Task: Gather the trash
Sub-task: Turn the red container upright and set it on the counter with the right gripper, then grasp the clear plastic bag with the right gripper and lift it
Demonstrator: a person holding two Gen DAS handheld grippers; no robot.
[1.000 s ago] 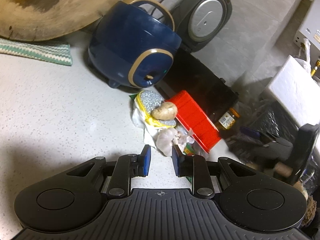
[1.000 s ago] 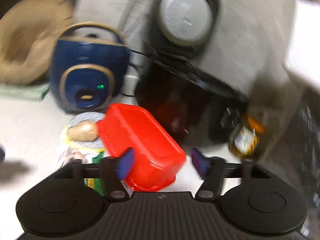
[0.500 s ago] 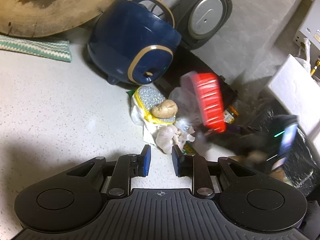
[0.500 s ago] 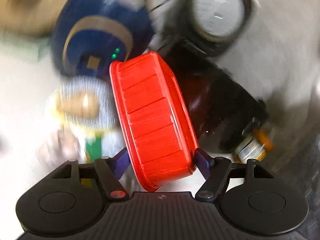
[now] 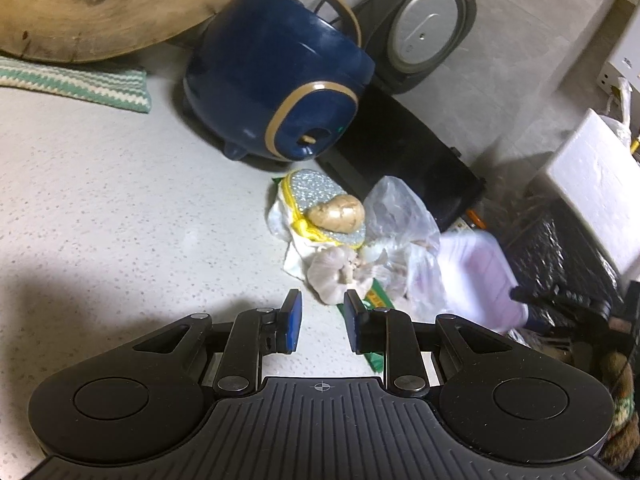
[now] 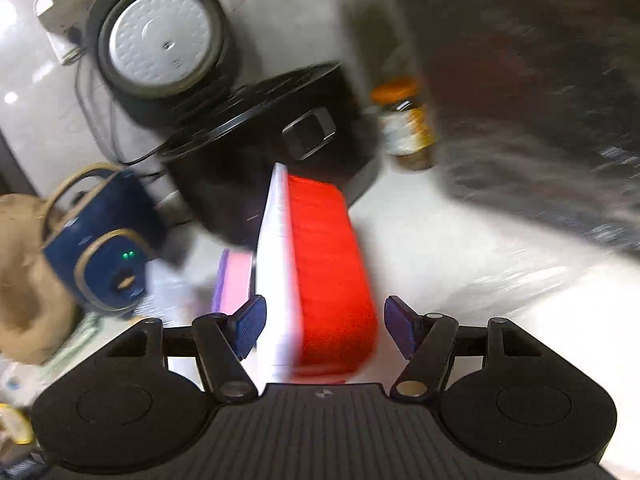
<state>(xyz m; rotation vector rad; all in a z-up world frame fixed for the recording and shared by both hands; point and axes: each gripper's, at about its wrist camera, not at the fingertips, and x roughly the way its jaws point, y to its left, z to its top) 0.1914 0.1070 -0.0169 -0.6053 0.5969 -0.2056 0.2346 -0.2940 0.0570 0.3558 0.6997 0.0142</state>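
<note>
A pile of trash lies on the white counter: a clear plastic bag [image 5: 400,216], a glittery sponge [image 5: 320,196] with a piece of ginger [image 5: 340,212] on it, a garlic bulb [image 5: 332,272] and a green wrapper [image 5: 376,304]. My left gripper [image 5: 320,320] hovers just short of the garlic, jaws a little apart and empty. My right gripper [image 6: 322,320] holds a red plastic container [image 6: 328,272] turned on its side between its wide jaws. The container shows blurred and pale in the left wrist view [image 5: 480,280].
A blue rice cooker [image 5: 276,92] and a black cooker with open lid [image 5: 424,32] stand behind the pile. A wooden board [image 5: 100,4] and a striped cloth [image 5: 76,84] lie far left. A jar [image 6: 404,124] and black crates [image 5: 568,248] are on the right.
My right gripper closed on the red container, lifted it off the counter and swung it to the right, tipping it on edge. The plastic bag under it is uncovered. The left gripper barely moved.
</note>
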